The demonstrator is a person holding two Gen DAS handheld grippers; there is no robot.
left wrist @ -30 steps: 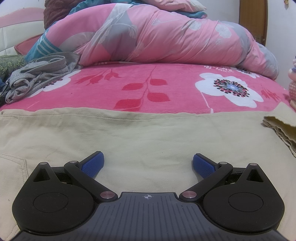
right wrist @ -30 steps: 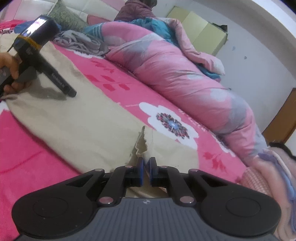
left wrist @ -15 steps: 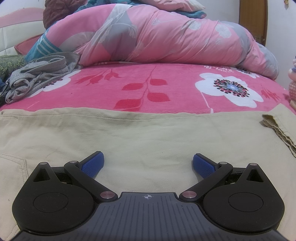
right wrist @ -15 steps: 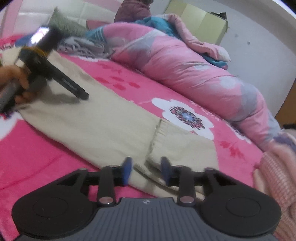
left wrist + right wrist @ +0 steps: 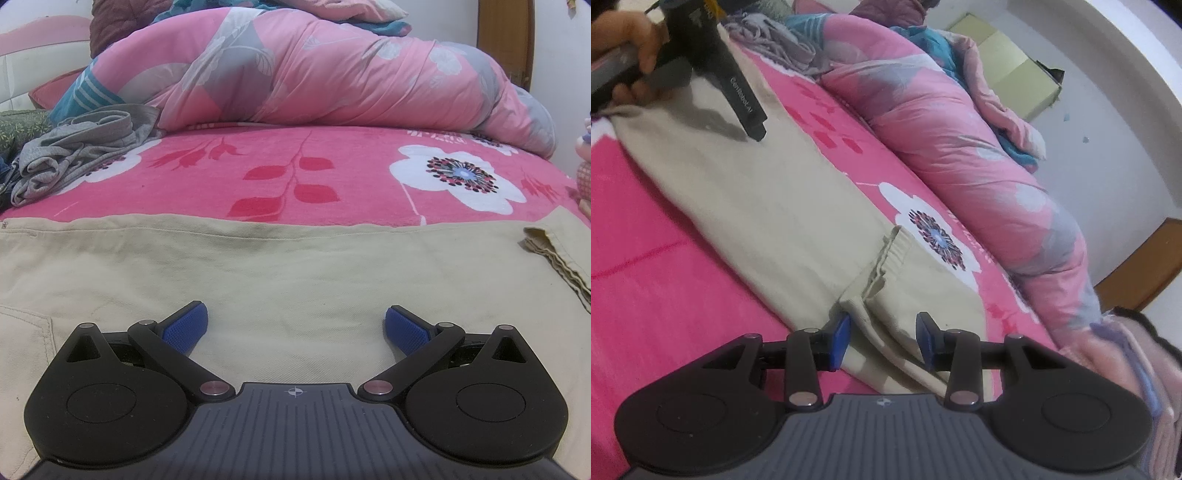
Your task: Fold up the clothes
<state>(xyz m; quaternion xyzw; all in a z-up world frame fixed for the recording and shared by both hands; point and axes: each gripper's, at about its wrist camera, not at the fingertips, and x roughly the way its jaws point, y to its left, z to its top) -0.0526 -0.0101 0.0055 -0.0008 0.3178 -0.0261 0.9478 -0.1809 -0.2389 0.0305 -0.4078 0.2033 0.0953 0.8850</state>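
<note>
A: Where are the beige trousers (image 5: 280, 266) lying?

B: Flat across the pink flowered bed cover (image 5: 332, 173), stretched lengthwise. The right wrist view shows the leg end folded back on itself, its hem (image 5: 886, 258) lying on top of the rest of the cloth.

A: And the left tongs (image 5: 295, 326)?

B: Spread wide, blue pads far apart, low over the plain middle of the trousers with nothing between them. Whether the pads touch the fabric I cannot tell.

A: The right tongs (image 5: 882, 341)?

B: Parted too, though less widely, straddling the folded leg end. Cloth lies between the pads, but they are not pressed on it.

A: What is cut off?

B: In the left view the trousers run out of frame on both sides; only a corner of a pocket seam shows at lower left. In the right view the person's hand (image 5: 628, 48) holding the left tool is clipped at the top corner, and the edge there is blurred.

A: Behind all that?

B: A rolled pink quilt (image 5: 332, 74) along the far side of the bed, and a crumpled grey garment (image 5: 77, 151) near its head end. What lies past the garment is too cramped to make out.
</note>
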